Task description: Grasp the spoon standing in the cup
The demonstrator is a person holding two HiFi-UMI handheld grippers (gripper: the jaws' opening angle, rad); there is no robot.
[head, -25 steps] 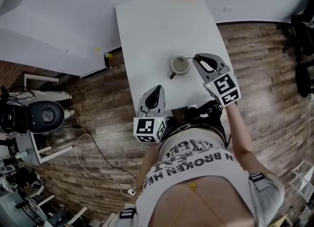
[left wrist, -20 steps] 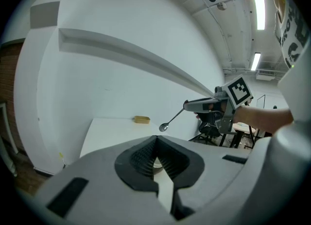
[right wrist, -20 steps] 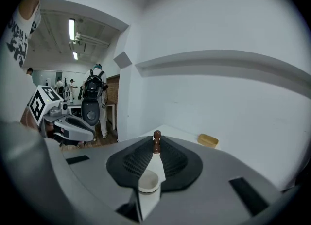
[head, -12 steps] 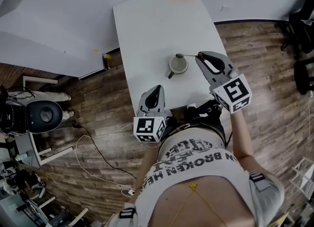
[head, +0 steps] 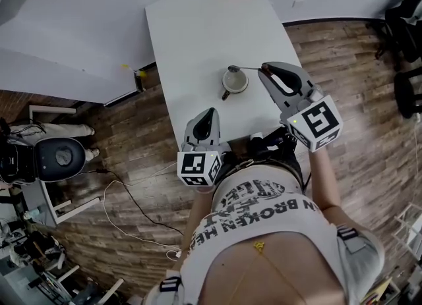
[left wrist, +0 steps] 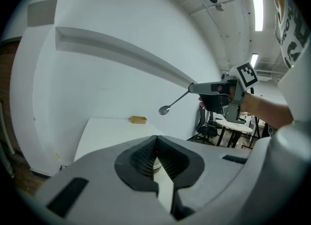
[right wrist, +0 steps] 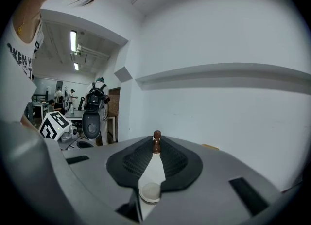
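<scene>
Head view: has pulled spoon (head: 242,68) out of cup (head: 235,83) within the last second; holds it level at cup's 12 o'clock, handle pinched in right gripper (head: 266,68) jaws. Reads as grasp done. Parks left gripper (head: 211,112) at cup's 7 o'clock over counter (head: 191,40), jaws pressed together, empty

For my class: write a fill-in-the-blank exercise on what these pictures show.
The spoon is gripped by the ___ hand-held gripper. The cup stands on a ___ table. The left hand-held gripper holds ___.
Missing words: right; white; nothing.
</scene>
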